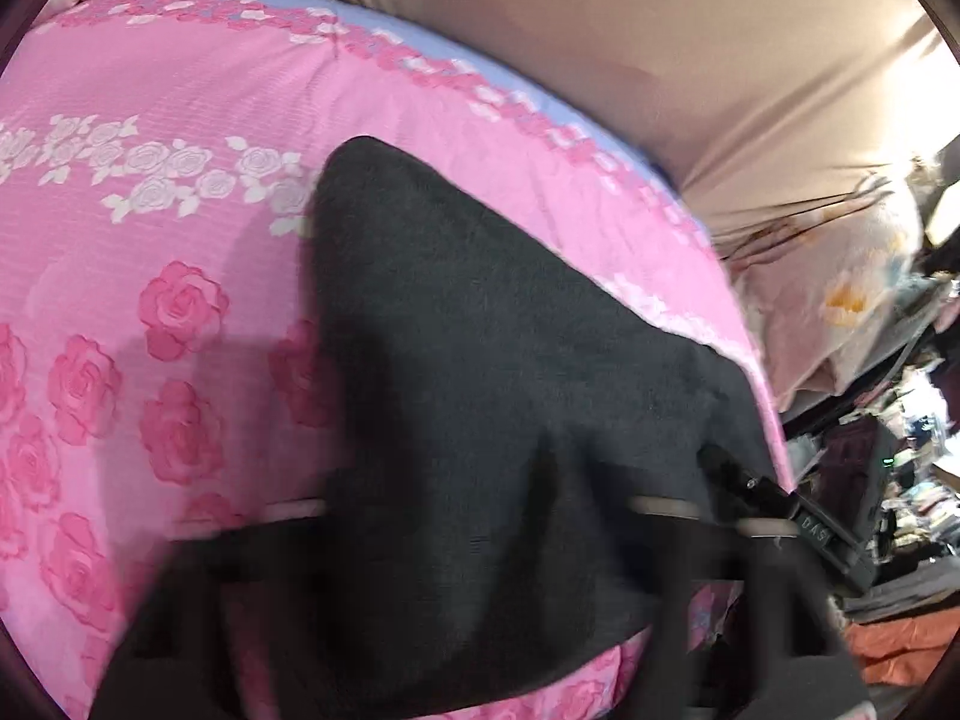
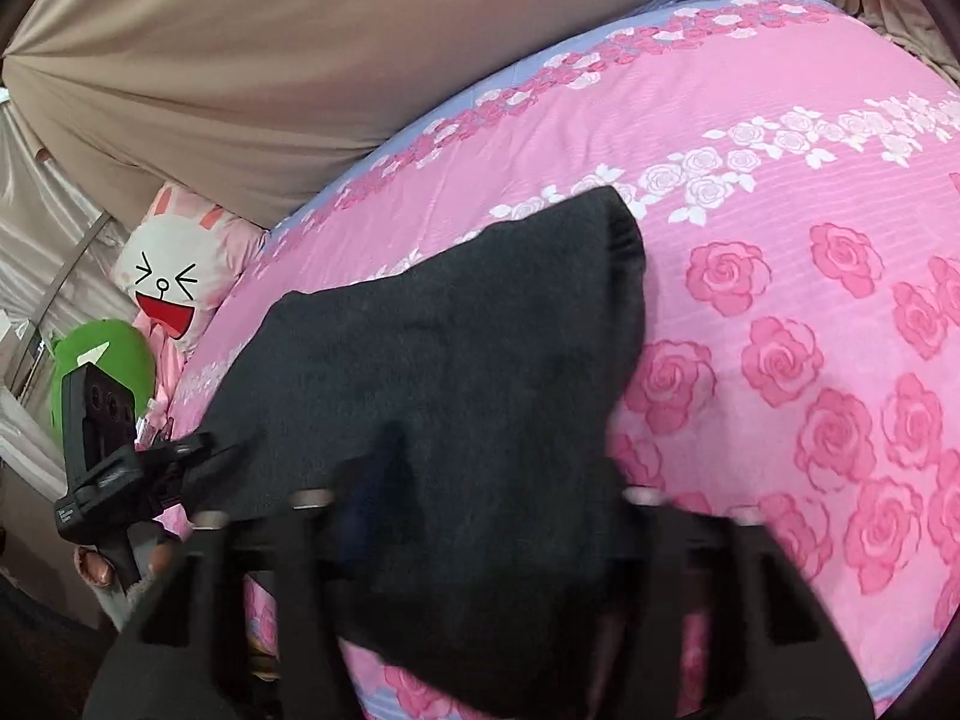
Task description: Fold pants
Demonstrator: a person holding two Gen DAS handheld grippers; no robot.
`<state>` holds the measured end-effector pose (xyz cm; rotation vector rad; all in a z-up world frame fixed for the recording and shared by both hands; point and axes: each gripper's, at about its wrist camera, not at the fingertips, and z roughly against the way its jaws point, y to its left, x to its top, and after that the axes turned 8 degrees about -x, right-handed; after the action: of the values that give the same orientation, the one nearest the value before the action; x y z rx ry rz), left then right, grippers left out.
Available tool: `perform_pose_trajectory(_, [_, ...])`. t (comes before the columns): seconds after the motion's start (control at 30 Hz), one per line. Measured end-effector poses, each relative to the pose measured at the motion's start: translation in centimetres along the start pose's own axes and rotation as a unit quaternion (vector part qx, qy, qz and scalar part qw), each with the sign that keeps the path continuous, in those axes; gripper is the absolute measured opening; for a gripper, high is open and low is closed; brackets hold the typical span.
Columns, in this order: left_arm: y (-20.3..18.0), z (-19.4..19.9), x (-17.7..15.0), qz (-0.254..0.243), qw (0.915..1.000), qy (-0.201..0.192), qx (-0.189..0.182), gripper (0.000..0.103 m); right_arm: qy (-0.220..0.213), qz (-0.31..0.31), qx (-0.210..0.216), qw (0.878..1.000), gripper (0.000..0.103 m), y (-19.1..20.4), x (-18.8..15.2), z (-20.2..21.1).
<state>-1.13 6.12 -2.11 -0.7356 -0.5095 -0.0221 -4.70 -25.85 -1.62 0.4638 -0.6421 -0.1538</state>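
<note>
Pants (image 1: 480,360) of dark grey cloth lie folded on the pink rose-printed bedspread (image 1: 150,210), near its edge, and their near end lifts off it. The left gripper (image 1: 480,516) has that near end draped between its fingers; the dark cloth and blur hide whether the pads press on it, so I cannot tell if it grips. The same holds for the right gripper (image 2: 480,504) beside it. Beyond the pants from the right wrist view, a rabbit-face pillow (image 2: 174,276) and a green plush toy (image 2: 114,354) sit at the bedspread's far corner. Beige curtain (image 2: 270,60) hangs behind. No lettering reads clearly.
</note>
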Motion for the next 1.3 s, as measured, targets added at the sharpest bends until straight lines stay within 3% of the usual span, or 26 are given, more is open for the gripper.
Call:
perform_pose_trajectory(0.13, [-1.5, 2.4, -0.6, -0.019, 0.9998, 0.001, -0.004, 0.024, -0.003, 0.008, 0.019, 1.0, 0.029, 0.5, -0.7, 3.2])
perform_pose_trajectory(0.27, [-1.0, 1.9, -2.9, -0.014, 0.999, 0.042, 0.01, 0.025, 0.028, -0.003, 0.0, 1.0, 0.03, -0.9, -3.1, 3.1])
perform_pose_trajectory(0.43, [-0.3, 1.1, -3.1, 0.005, 0.9994, 0.032, 0.01, 0.044, 0.027, -0.03, 0.023, 0.999, 0.042, -2.0, -3.4, 2.4])
perform_pose_trajectory(0.5, [-0.9, 0.7, -3.1, -0.005, 0.9995, 0.029, -0.007, 0.064, 0.025, -0.028, 0.03, 0.999, 0.044, -2.0, -3.4, 2.0])
perform_pose_trajectory(0.53, [-1.1, 0.5, -3.1, -0.011, 0.9996, 0.026, -0.009, 0.066, 0.023, -0.028, 0.032, 0.999, 0.045, -2.0, -3.4, 1.9])
perform_pose_trajectory(0.6, [-1.5, 0.2, -3.1, -0.02, 0.9997, 0.013, -0.003, 0.063, 0.017, -0.03, 0.033, 0.999, 0.043, -1.9, -3.3, 1.8])
perform_pose_trajectory(0.63, [-1.4, 0.2, -3.1, -0.019, 0.9998, 0.009, 0.002, 0.054, 0.013, -0.027, 0.029, 0.999, 0.037, -1.7, -3.4, 1.8])
perform_pose_trajectory(0.67, [-1.3, 0.2, -3.0, -0.016, 0.9997, 0.008, 0.019, 0.029, 0.009, -0.022, 0.024, 0.999, 0.035, -1.5, -3.4, 2.0])
perform_pose_trajectory(0.77, [-1.6, 1.8, -2.5, -0.016, 0.9999, -0.003, 0.004, 0.023, -0.02, 0.006, 0.008, 1.0, 0.029, 0.2, -3.6, 3.7])
perform_pose_trajectory(0.87, [-4.7, 4.2, -1.6, -0.066, 0.9973, -0.034, 0.0, 0.022, -0.057, 0.035, 0.007, 0.998, 0.028, 2.4, -2.5, 6.1])
perform_pose_trajectory(1.0, [-9.0, 7.9, -0.1, -0.131, 0.9875, -0.088, -0.004, 0.022, -0.128, 0.067, 0.012, 0.989, 0.028, 5.2, -0.2, 10.1])
perform_pose_trajectory(1.17, [-14.1, 13.1, 1.5, -0.216, 0.9604, -0.176, 0.001, 0.022, -0.223, 0.093, 0.027, 0.97, 0.028, 8.0, 2.1, 15.0])
perform_pose_trajectory(1.3, [-17.0, 15.7, 2.7, -0.26, 0.94, -0.221, 0.012, 0.023, -0.278, 0.114, 0.036, 0.953, 0.028, 9.7, 3.8, 17.7])
